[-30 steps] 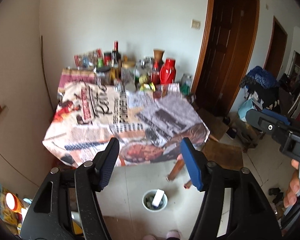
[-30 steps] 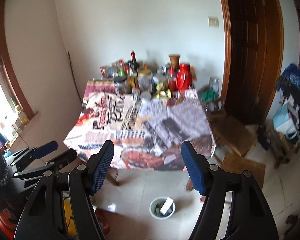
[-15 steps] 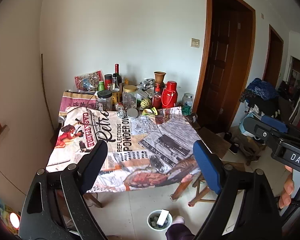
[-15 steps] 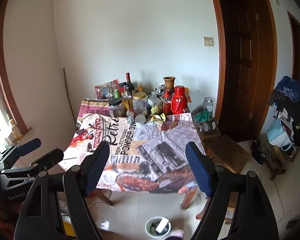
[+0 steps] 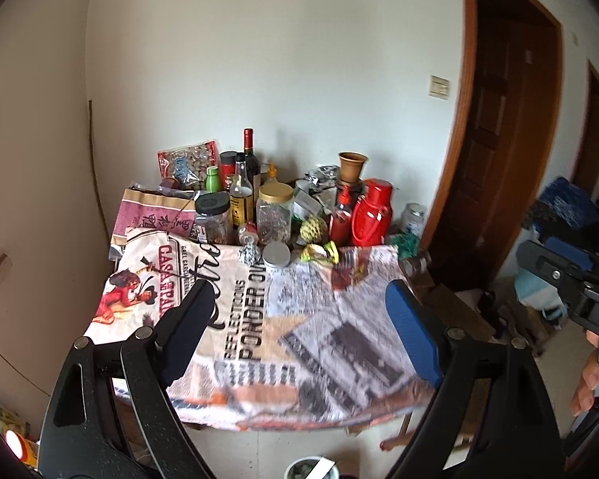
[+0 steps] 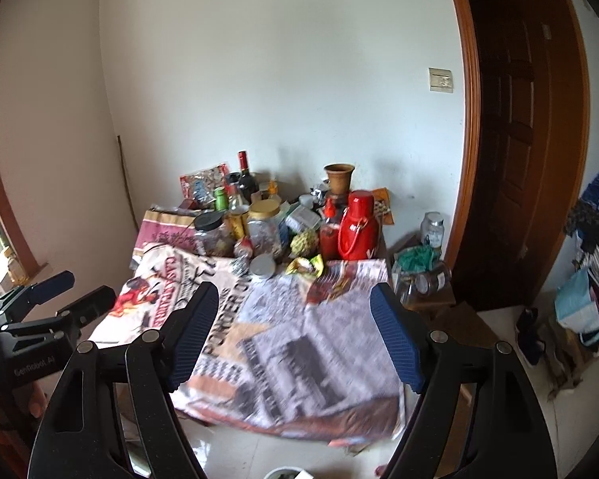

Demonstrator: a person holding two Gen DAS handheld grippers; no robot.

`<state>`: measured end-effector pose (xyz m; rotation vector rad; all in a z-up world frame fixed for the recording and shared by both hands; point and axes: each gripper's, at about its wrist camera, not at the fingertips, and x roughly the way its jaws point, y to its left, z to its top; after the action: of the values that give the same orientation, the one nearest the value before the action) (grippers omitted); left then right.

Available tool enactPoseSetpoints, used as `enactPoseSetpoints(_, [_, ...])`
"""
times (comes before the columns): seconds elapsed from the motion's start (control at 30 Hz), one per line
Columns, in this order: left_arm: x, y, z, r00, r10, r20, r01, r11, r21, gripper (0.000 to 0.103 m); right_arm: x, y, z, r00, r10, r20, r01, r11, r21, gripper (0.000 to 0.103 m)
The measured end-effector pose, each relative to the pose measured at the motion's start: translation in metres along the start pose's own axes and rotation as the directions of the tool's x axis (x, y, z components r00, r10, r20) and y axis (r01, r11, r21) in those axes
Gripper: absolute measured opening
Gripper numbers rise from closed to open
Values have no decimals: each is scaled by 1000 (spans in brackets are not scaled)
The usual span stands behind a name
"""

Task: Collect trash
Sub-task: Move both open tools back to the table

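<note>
A table [image 5: 307,343] covered with a printed cloth stands against the wall. A yellow-green crumpled wrapper [image 5: 319,252] and a crumpled foil ball [image 5: 249,254] lie near its far middle; the wrapper also shows in the right wrist view [image 6: 305,266]. A small white trash bin [image 5: 309,469] with scraps sits on the floor in front of the table, also at the bottom edge of the right wrist view [image 6: 285,473]. My left gripper [image 5: 299,331] and right gripper [image 6: 295,331] are both open and empty, held above the table's near edge.
Bottles, jars, a red thermos [image 5: 369,211], a clay vase [image 5: 351,165] and snack bags crowd the table's back. A round tin lid [image 5: 276,255] lies by the wrapper. A low wooden stool [image 6: 427,291] with jars and a brown door [image 6: 511,139] are on the right.
Both grippers have risen and moved closer to the table, so the tabletop fills more of the view and the bin has slid to the bottom edge. Both stay open.
</note>
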<state>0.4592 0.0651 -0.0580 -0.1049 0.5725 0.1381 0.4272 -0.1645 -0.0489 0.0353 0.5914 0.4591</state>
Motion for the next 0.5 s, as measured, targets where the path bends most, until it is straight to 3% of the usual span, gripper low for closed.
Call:
enactPoseSetpoints(0.23, [61,-8,27,998,53,-36,-55,997,-57,87,61,-37,22,997,34,-67,-34,999,3,76])
enactPoseSetpoints(0.5, [134,26,40,988,91,-123,-102,992,-80,87,127,-43,34,987,53,-154,-44,997,62,76])
